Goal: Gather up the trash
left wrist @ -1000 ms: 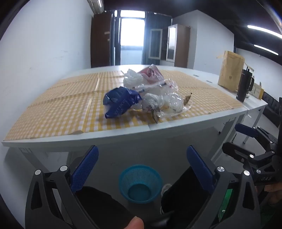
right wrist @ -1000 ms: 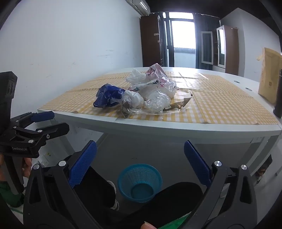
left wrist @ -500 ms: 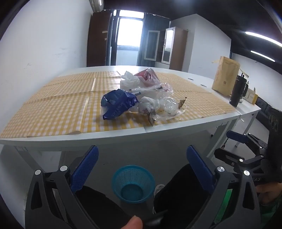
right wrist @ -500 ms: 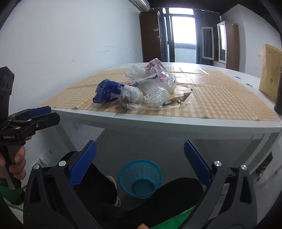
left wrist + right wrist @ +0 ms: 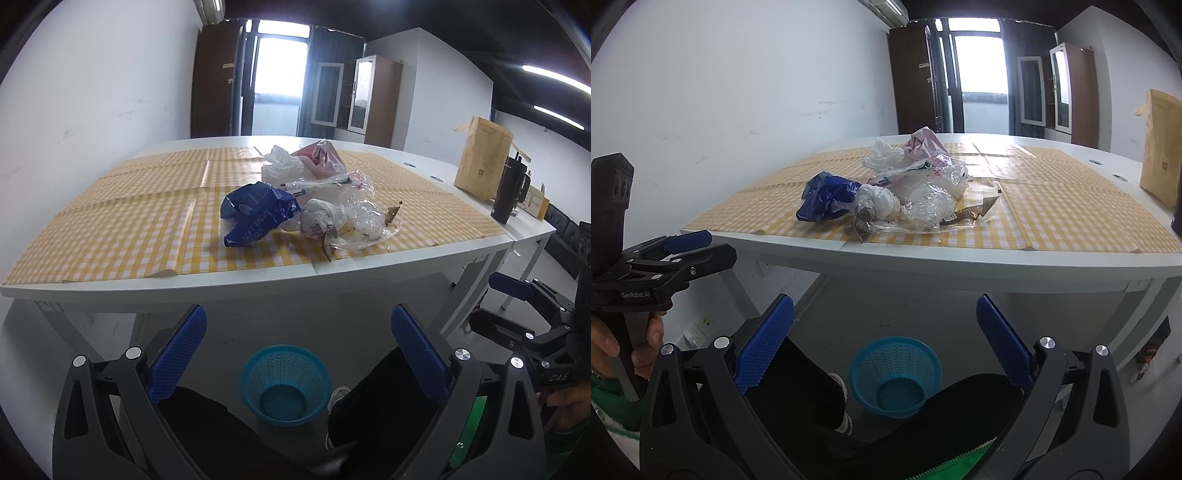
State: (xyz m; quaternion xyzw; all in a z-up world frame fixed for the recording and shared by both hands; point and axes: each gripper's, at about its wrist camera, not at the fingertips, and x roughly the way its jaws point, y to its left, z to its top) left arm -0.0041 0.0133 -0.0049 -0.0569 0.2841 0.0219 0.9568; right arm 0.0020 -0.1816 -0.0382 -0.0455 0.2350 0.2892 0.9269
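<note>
Trash pile: a heap of crumpled bags and wrappers (image 5: 310, 206) lies on the checked cloth, a little back from the table's near edge and about midway along it.
Pile's spread: it runs back from the near edge toward the far one; the blue bag (image 5: 256, 213) is at its left end, the clear film (image 5: 360, 221) and a brown wrapper (image 5: 971, 213) at its right, and a white bag (image 5: 282, 166) and a pink bag (image 5: 319, 157) behind.
Bin: a blue basket (image 5: 285, 384) stands on the floor under the near edge, below the pile, between the person's dark-clad legs.
Direction from the tongs: the pile is up and forward of both; both sit below the level of the tabletop, in front of the near edge.
Nearer hand: I judge the left is closer to the blue bag and the right to the film and wrapper, though neither is clearly nearer the heap as a whole.
Left gripper (image 5: 297, 350): jaws spread wide, nothing between the blue pads, touching nothing.
Right gripper (image 5: 884, 341): likewise wide apart and empty, clear of the table.
Table (image 5: 236, 286): white top; a brown paper bag (image 5: 482, 162) and a dark mug (image 5: 509, 194) stand near its right edge, well apart from the pile.
</note>
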